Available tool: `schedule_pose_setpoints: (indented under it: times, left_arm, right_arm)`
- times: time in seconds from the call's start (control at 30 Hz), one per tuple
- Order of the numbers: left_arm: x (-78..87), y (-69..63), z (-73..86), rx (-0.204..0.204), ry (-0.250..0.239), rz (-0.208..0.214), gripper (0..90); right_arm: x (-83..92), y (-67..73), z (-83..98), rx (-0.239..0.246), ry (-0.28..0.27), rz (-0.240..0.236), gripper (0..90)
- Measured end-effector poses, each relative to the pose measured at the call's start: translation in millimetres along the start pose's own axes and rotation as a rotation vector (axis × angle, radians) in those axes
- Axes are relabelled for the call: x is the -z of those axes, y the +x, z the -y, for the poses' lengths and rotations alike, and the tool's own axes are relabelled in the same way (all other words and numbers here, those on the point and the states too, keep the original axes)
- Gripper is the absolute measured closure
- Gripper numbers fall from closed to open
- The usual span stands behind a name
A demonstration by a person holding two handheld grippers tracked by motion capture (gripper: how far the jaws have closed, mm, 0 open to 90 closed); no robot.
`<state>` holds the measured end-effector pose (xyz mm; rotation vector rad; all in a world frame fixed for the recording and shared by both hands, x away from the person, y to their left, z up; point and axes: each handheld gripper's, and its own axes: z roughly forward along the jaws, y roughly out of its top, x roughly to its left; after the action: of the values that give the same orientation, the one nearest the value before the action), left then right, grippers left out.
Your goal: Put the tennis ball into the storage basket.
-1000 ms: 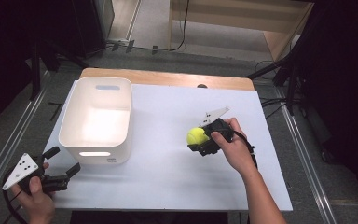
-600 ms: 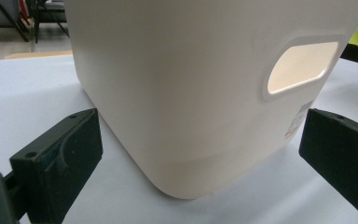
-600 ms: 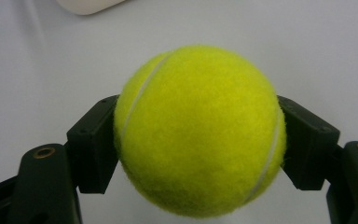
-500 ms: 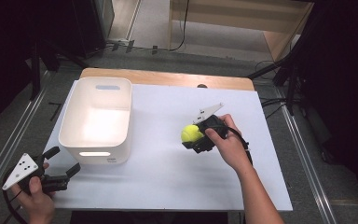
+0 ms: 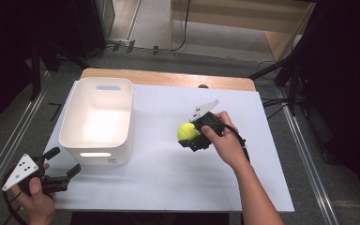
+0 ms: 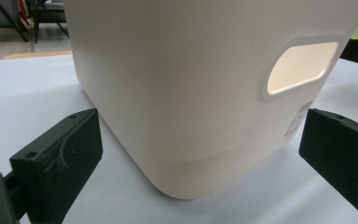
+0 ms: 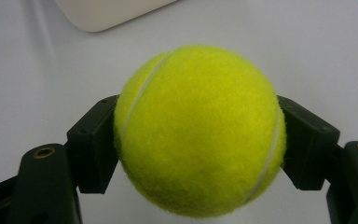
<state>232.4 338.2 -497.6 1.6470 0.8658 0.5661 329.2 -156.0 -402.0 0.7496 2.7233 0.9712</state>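
Yellow tennis ball (image 7: 198, 130) clamped in rt claw (image 7: 198, 140), L claw (image 6: 200, 154) agape.

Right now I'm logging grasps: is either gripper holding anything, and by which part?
The right gripper holds the tennis ball, clamped across its middle on two opposite sides. The left gripper is open and holds nothing.

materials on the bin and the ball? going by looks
White bin: looks like moulded plastic, smooth matte-satin; rounded corners, moulded handle cutout, light glowing through the wall. Tennis ball: fuzzy yellow-green felt with a pale curved seam, presumably over rubber; the core isn't visible. It is clamped in the right gripper.
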Motion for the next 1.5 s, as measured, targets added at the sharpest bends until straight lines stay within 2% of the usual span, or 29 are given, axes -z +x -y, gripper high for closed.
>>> schedule_pose_setpoints:
  times: [1.5]
  left_arm:
    - [0.3, 0.1, -0.1, 0.0, 0.0, 0.003, 0.0]
  right_arm:
    - [-14.3, 8.3, -52.8, 0.068, -0.021, -0.05, 22.5]
